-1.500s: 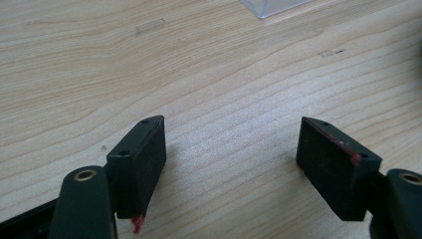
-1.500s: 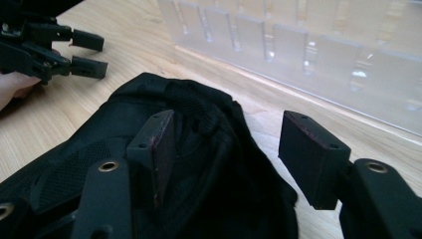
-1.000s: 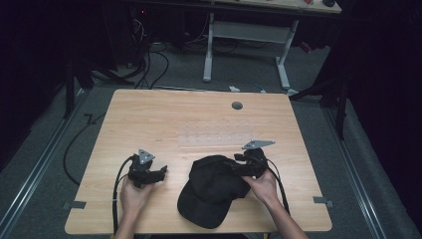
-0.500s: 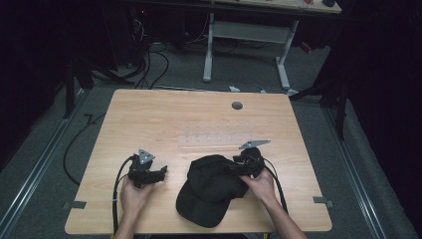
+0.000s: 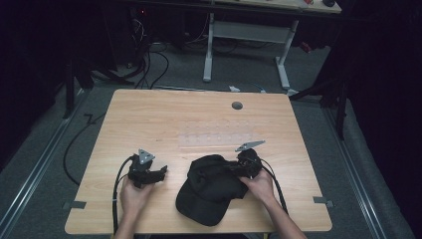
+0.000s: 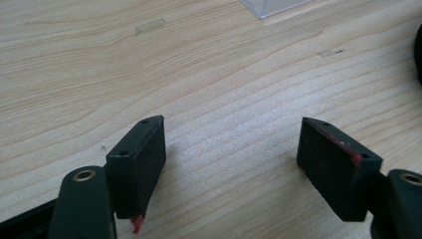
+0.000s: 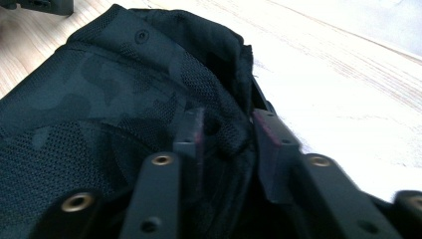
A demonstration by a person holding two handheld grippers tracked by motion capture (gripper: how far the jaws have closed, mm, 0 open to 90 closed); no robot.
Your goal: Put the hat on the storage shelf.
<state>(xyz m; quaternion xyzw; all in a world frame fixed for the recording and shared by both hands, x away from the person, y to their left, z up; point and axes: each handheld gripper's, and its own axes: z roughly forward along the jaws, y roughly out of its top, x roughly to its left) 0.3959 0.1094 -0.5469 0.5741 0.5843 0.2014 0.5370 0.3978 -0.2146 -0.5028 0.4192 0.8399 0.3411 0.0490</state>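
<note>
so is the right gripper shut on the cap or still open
Shut on the cap: the right gripper has just closed, its jaws pinching a fold of black mesh fabric.

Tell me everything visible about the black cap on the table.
The black cap is a soft baseball-style cap of mesh-like fabric with a faint dark camouflage pattern and a small eyelet in the crown. It lies on the near part of the wooden table, brim pointing toward the person, crown slumped and creased. The right claw has just been closing, and its jaws now pinch a fold of fabric at the cap's back edge. The left claw stands open beside it, not touching it.
</note>
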